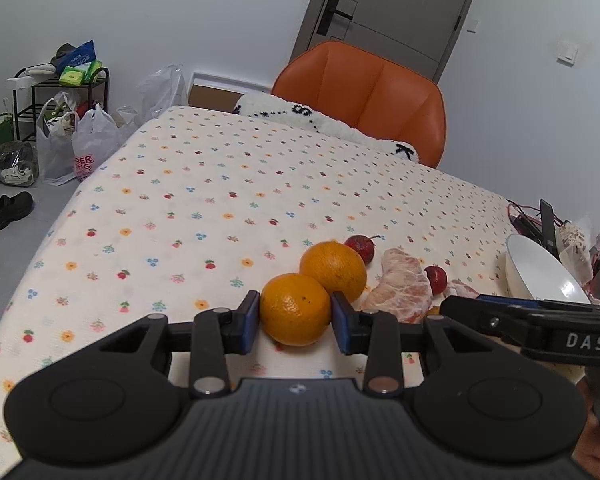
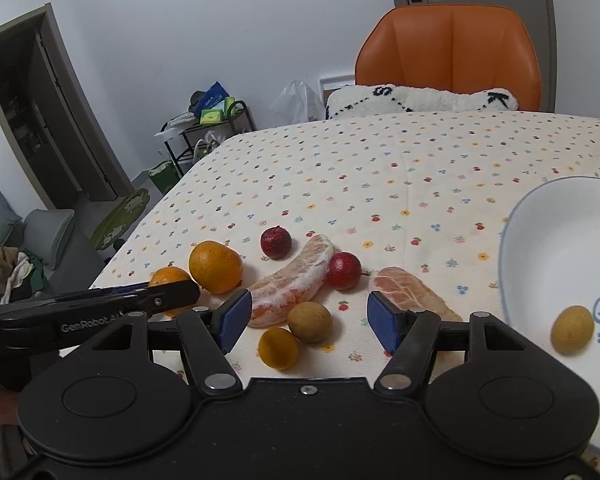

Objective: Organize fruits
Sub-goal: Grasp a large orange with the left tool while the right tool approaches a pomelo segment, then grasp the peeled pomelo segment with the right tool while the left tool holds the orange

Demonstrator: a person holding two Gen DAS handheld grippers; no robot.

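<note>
Behind the table we've got an orange leather chair (image 1: 364,92) with a fluffy white cushion with black letters (image 2: 420,98) on its seat. Over by the wall there's a black metal shelf rack (image 1: 60,96) — green and blue packets piled on top, white plastic shopping bags (image 1: 88,140) slumped beside it. A pair of black shoes (image 1: 10,210) sits on the grey floor, and a grey door with a black handle (image 1: 396,8) stands behind the chair.

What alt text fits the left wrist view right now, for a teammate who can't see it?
The left tool has its blue pads on either side of an orange on a floral tablecloth. A second orange sits just behind it, with peeled pomelo segments, small red fruits and a white bowl to the right.
</note>
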